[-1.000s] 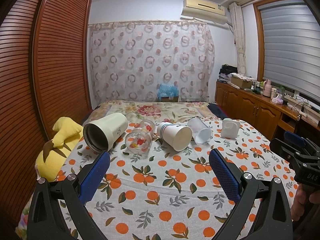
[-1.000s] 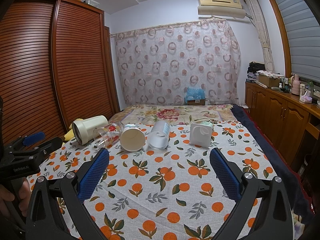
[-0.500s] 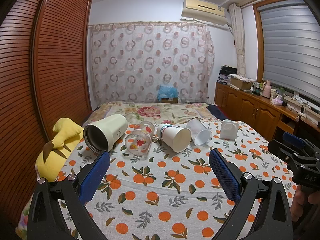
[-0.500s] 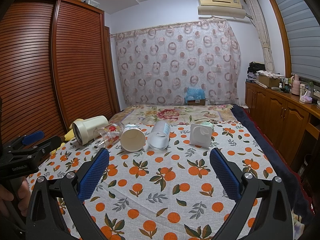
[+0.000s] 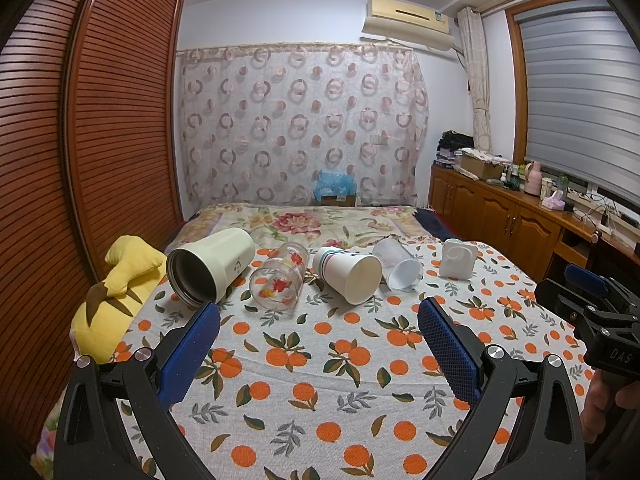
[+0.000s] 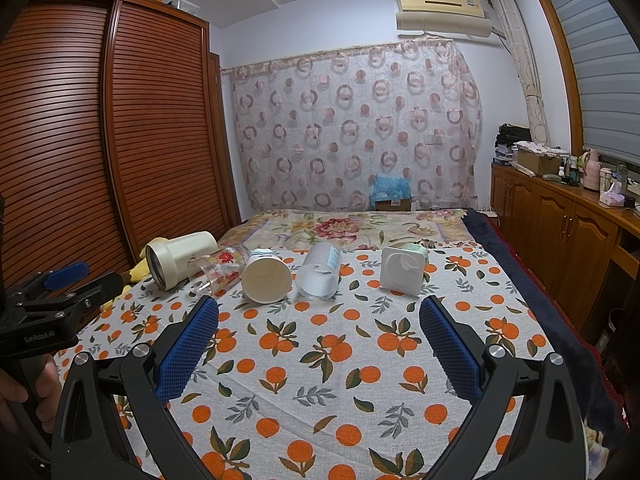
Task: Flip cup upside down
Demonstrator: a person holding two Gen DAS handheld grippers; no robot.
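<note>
Several cups lie on their sides in a row on the orange-print cloth: a cream tumbler, a clear glass with red print, a white paper cup, a frosted plastic cup and a white square cup. My left gripper is open and empty, short of the row. My right gripper is open and empty, also short of the row.
A yellow plush toy lies at the cloth's left edge beside the slatted wardrobe. A floral bedspread lies beyond the cups. Wooden cabinets run along the right wall. Each gripper shows at the edge of the other's view.
The left wrist view has pulled back and up slightly, so the cups sit a little farther. The right wrist view is almost unchanged. Both grippers stayed open.
</note>
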